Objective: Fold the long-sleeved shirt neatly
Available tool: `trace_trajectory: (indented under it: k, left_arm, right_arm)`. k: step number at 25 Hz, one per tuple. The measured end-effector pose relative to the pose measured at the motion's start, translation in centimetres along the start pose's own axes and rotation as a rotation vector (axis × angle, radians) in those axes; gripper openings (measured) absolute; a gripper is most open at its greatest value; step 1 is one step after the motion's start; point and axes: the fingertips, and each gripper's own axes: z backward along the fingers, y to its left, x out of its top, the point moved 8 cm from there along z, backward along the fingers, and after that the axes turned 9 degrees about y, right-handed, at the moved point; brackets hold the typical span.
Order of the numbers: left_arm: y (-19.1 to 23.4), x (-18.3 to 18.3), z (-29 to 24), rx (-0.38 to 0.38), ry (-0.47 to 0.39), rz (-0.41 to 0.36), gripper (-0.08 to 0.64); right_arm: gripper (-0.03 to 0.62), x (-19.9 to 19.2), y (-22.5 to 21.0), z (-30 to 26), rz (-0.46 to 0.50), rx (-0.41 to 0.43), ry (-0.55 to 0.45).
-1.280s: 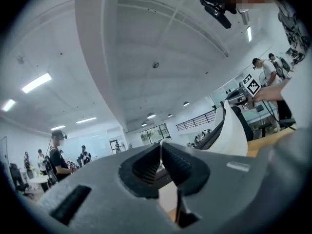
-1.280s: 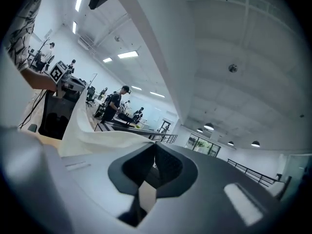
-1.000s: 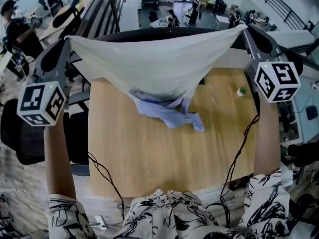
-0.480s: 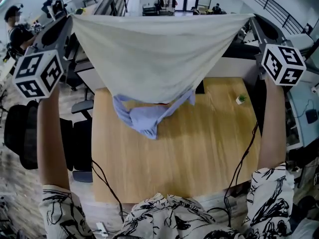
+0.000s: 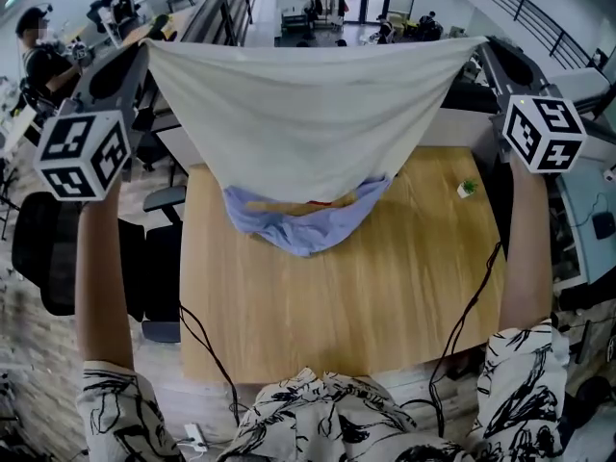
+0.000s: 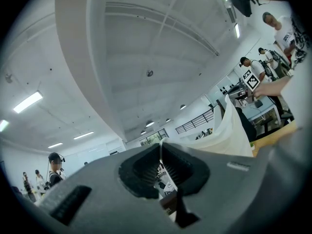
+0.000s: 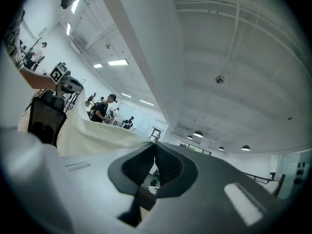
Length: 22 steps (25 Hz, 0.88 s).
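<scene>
Above the desk [image 5: 337, 296], the left gripper [image 5: 146, 50] and right gripper [image 5: 476, 45] each pinch the shirt [image 5: 298, 123], stretching it wide to hang smooth.

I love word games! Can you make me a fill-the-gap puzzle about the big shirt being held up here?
1. The shirt hangs stretched between ____ grippers.
2. The left gripper and the right gripper are not open: both are ____ on its top edge.
3. Below it stands a ____ table.
4. The bunched cloth at its lower edge is ____ in colour.

Missing words: two; shut; wooden; blue.
</scene>
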Motion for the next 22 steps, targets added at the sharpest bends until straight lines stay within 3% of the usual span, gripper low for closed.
trace_trajectory:
  k: [9,22]
  left_arm:
    - [-8.0,-9.4,9.6,-0.058,0.12,0.056,0.021]
    - [-20.1,-23.4,25.4,-0.241,0.304,0.163,0.021]
  right_arm:
    - [0.015,-9.9,5.0,7.2,-0.045,0.15,0.087]
    - [0.015,-23.8,18.6,22.9,-0.134,0.303,0.325]
